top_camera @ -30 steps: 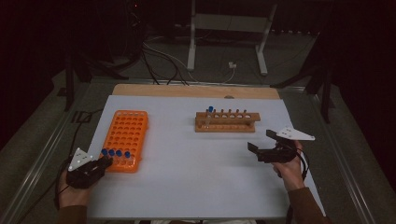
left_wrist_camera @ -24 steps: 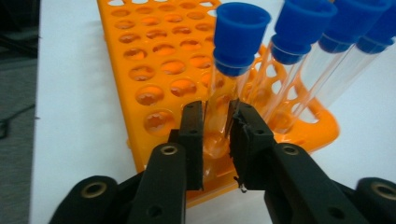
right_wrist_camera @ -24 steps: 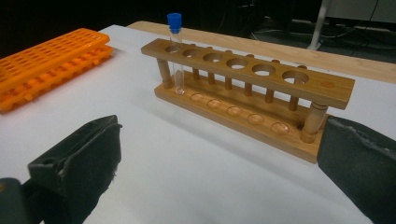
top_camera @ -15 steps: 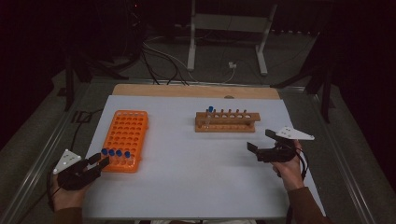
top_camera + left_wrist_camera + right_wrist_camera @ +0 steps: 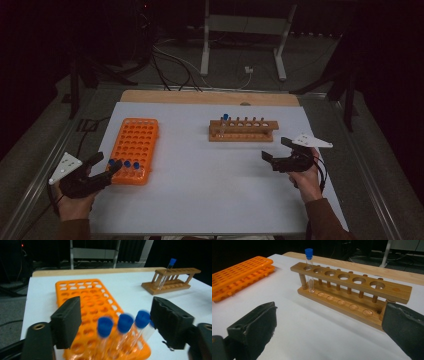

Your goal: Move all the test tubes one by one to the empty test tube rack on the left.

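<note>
An orange tube rack [image 5: 136,142] lies at the left of the white table. Three blue-capped tubes [image 5: 124,164] stand in its near end. My left gripper [image 5: 107,165] is open right at that end. In the left gripper view the blue caps [image 5: 125,322] sit blurred between the two wide-apart jaws of that gripper [image 5: 117,323]. A wooden rack [image 5: 243,130] stands mid-right with one blue-capped tube [image 5: 225,118] in its left end hole. My right gripper [image 5: 275,149] hovers open in front of its right end, holding nothing. Seen from the right gripper [image 5: 329,327], the wooden rack [image 5: 352,290] and its tube [image 5: 309,270] lie ahead.
The white tabletop [image 5: 200,190] has a wooden strip [image 5: 210,97] along its far edge. Beyond it on the dark floor are cables and a stand's legs [image 5: 242,45]. The orange rack [image 5: 239,275] also lies far left in the right gripper view.
My left gripper has drawn a little to the left and back, keeping its open jaws at the rack's near end. The right gripper has stayed still.
</note>
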The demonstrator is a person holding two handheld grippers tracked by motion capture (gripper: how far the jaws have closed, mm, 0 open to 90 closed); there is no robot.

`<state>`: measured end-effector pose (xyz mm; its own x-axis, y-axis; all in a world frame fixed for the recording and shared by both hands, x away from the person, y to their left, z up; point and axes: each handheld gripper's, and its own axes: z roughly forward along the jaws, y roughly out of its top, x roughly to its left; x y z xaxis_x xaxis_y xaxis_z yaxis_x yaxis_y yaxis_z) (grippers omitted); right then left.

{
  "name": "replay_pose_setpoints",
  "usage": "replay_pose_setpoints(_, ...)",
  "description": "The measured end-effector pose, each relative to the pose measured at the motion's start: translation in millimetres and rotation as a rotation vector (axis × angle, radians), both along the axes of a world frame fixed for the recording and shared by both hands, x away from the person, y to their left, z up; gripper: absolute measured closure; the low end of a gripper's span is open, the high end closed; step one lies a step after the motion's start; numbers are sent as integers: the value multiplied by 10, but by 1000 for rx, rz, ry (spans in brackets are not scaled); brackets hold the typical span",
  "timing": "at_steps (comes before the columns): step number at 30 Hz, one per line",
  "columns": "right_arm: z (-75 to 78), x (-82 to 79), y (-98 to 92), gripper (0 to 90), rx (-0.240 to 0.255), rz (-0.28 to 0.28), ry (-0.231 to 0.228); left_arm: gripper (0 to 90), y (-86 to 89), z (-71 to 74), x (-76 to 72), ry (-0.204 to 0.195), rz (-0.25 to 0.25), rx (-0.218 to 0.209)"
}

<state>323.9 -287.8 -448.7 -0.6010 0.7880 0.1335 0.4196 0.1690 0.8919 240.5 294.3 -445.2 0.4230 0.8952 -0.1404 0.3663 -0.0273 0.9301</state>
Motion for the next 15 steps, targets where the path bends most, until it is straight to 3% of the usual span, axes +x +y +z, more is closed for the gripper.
replay_pose_setpoints(6, 13, 46, 64, 0, -5, 8, 2, 169, -255, 116, 84, -29, -39, 14)
replay_pose_setpoints(11, 65, 116, 163, 0, -3, 22, -2, 151, -505, 167, 165, -31, -70, 34)
replay_pose_setpoints(15, 96, 211, 290, 0, -6, 34, -1, 94, -683, 169, 236, -25, -89, 25)
